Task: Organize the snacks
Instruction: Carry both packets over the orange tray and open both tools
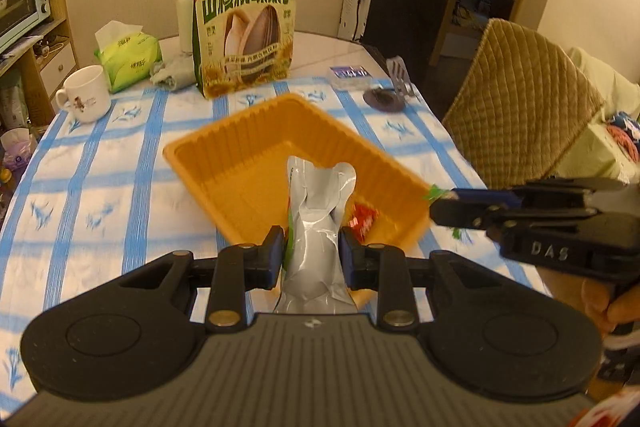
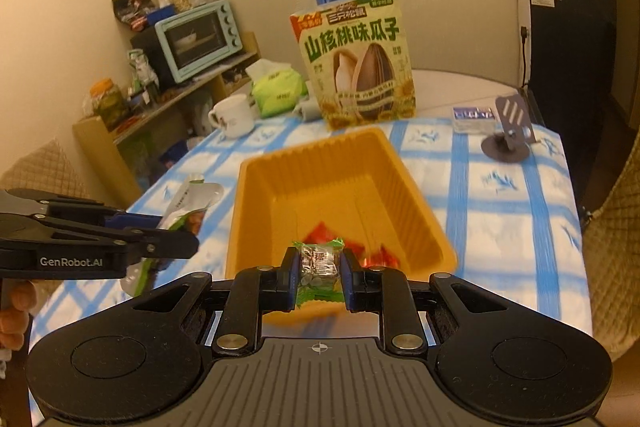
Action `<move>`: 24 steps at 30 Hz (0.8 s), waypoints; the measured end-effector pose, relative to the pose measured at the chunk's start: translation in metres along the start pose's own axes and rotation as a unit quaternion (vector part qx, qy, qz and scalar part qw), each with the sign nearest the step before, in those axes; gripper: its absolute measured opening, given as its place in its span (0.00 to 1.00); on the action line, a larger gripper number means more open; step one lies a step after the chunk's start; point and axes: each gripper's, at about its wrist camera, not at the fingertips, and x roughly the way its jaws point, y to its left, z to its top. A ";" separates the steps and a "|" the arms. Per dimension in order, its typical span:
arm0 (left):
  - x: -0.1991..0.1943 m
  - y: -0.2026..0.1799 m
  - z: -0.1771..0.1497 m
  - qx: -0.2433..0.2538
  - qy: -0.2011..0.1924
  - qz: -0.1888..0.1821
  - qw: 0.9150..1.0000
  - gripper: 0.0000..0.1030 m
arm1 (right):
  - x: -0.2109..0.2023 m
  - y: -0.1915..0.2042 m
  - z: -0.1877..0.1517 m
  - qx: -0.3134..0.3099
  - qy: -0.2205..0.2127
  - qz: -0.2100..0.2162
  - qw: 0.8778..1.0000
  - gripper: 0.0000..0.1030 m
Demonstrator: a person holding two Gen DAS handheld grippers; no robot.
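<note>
Orange tray (image 2: pixel 416 211) with, seemingly, red packets (image 2: pixel 376 257)

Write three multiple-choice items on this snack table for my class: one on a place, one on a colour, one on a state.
1. Where is the big sunflower seed bag?
A. inside the tray
B. standing on the table behind the tray
C. on the shelf

2. What colour is the tray?
A. orange
B. blue
C. white

3. What is between the left tongs?
A. nothing
B. the mug
C. a silver pouch

Answers: 1 B, it stands upright beyond the tray's far rim. 2 A, its walls and floor are orange. 3 C, the pads press the pouch from both sides.
</note>
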 end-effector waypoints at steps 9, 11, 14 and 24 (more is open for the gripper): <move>0.058 0.021 0.047 -0.016 0.013 0.005 1.000 0.26 | 0.058 -0.020 0.036 0.021 0.016 -0.012 1.000 0.21; 0.071 0.023 0.053 -0.012 0.016 0.007 1.000 0.26 | 0.070 -0.025 0.038 0.028 0.022 -0.015 0.999 0.21; 0.089 0.025 0.059 -0.008 0.024 0.011 1.000 0.26 | 0.087 -0.032 0.040 0.038 0.031 -0.023 0.999 0.21; 0.137 0.032 0.058 -0.001 0.054 0.014 0.998 0.26 | 0.110 -0.045 0.037 0.056 0.040 -0.036 0.997 0.21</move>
